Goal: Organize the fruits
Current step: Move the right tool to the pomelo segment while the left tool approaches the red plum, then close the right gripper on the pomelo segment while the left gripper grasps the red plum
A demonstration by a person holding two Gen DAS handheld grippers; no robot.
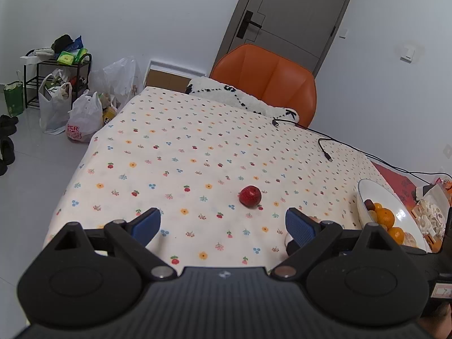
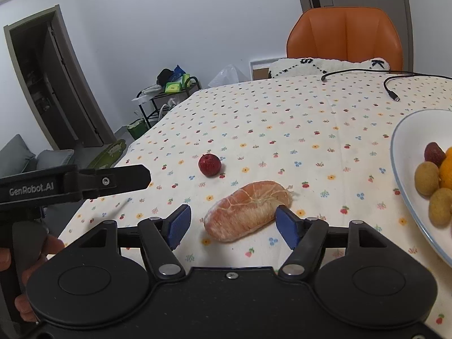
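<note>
Off to the left, bags (image 1: pixel 84 118) sit on the floor by a rack (image 1: pixel 56 76). Over the flowered cloth (image 1: pixel 175 147) the left gripper (image 1: pixel 223 226) hovers with its blue pads (image 1: pixel 147 226) spread wide and nothing between them; the strawberry (image 1: pixel 250 196) lies on the cloth just ahead, apart from both pads. Next along, the right gripper (image 2: pixel 233 226) is also wide open, and a peeled citrus segment (image 2: pixel 247 214) lies between its fingers, its right end just beside the right pad (image 2: pixel 286 227); I cannot tell whether they touch. Farther right, the bowl (image 2: pixel 404 138) holds oranges (image 1: pixel 385 216), small brown fruits (image 2: pixel 426 178) and another strawberry (image 2: pixel 433 152). A cable (image 2: pixel 391 91) trails before the orange chair (image 2: pixel 344 34)
</note>
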